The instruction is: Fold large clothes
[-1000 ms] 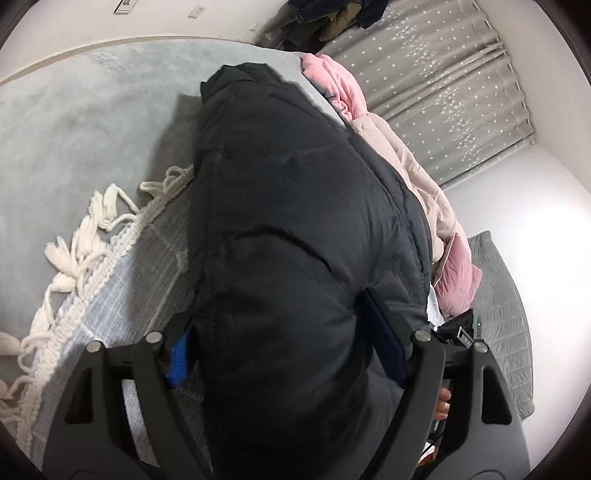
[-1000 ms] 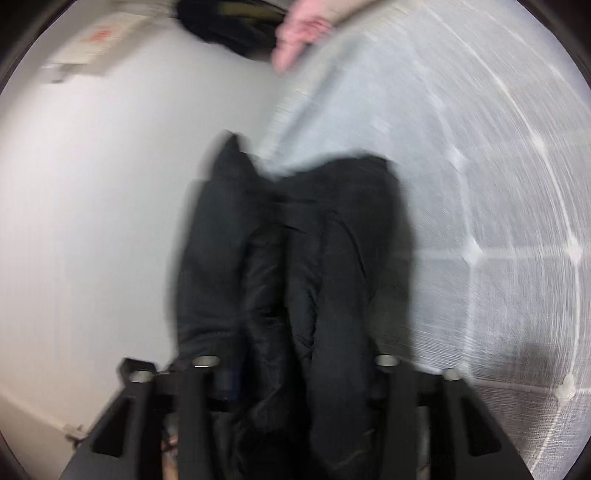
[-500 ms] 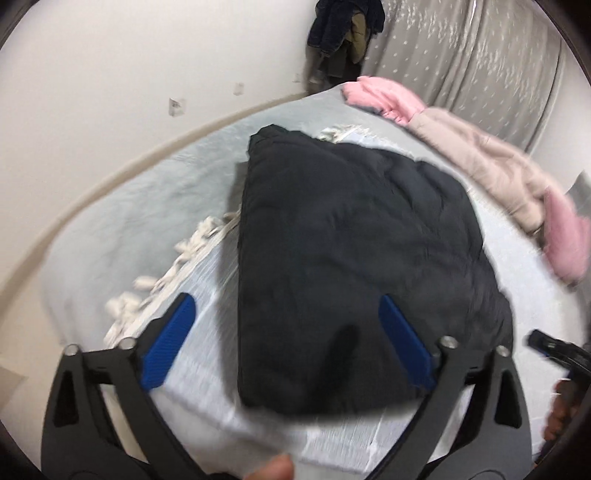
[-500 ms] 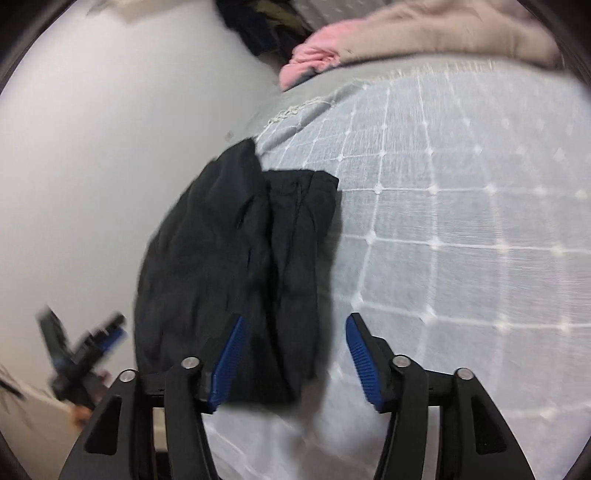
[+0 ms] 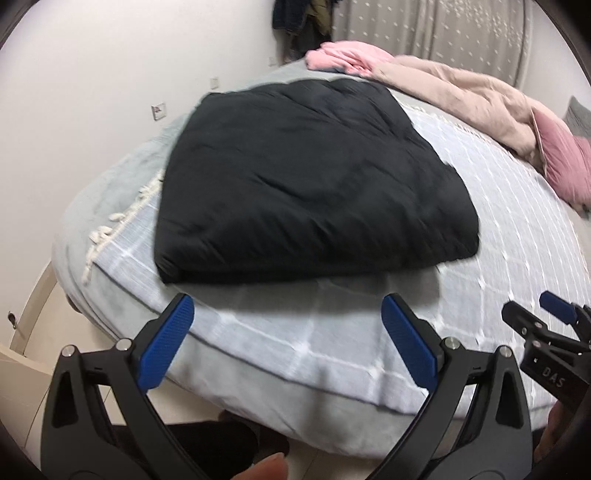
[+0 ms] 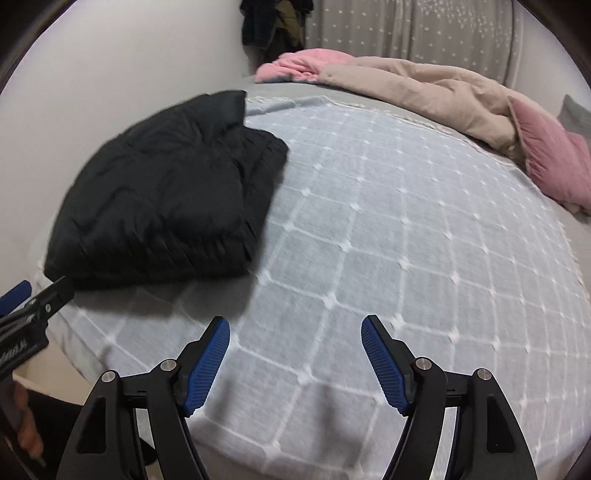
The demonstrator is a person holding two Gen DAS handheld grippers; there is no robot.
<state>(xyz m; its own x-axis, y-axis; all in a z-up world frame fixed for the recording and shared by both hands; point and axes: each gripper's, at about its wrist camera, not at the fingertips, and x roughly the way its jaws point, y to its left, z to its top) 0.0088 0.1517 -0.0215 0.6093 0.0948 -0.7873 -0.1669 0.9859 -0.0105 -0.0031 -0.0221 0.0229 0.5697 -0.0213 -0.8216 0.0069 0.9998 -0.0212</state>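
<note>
A black puffy jacket [image 5: 303,184] lies folded into a thick rectangle on the pale grid-patterned bedspread [image 5: 517,258], near the bed's left front corner. It also shows in the right wrist view [image 6: 166,192] at the left. My left gripper [image 5: 284,332] is open and empty, held back from the jacket's near edge, above the bed's front edge. My right gripper [image 6: 295,350] is open and empty over bare bedspread [image 6: 406,240], to the right of the jacket. The right gripper's tip shows at the right of the left wrist view [image 5: 543,325].
A beige coat [image 5: 461,92] and pink clothes [image 5: 351,55] lie along the far side of the bed, with a pink pillow [image 6: 554,162] at the right. Dark clothes hang in the far corner [image 6: 273,26]. A white wall [image 5: 92,74] runs along the left.
Both grippers have let go of the black jacket and pulled back toward the bed's front edge. The jacket now lies folded on the bed. Both grippers' jaws stand open.
</note>
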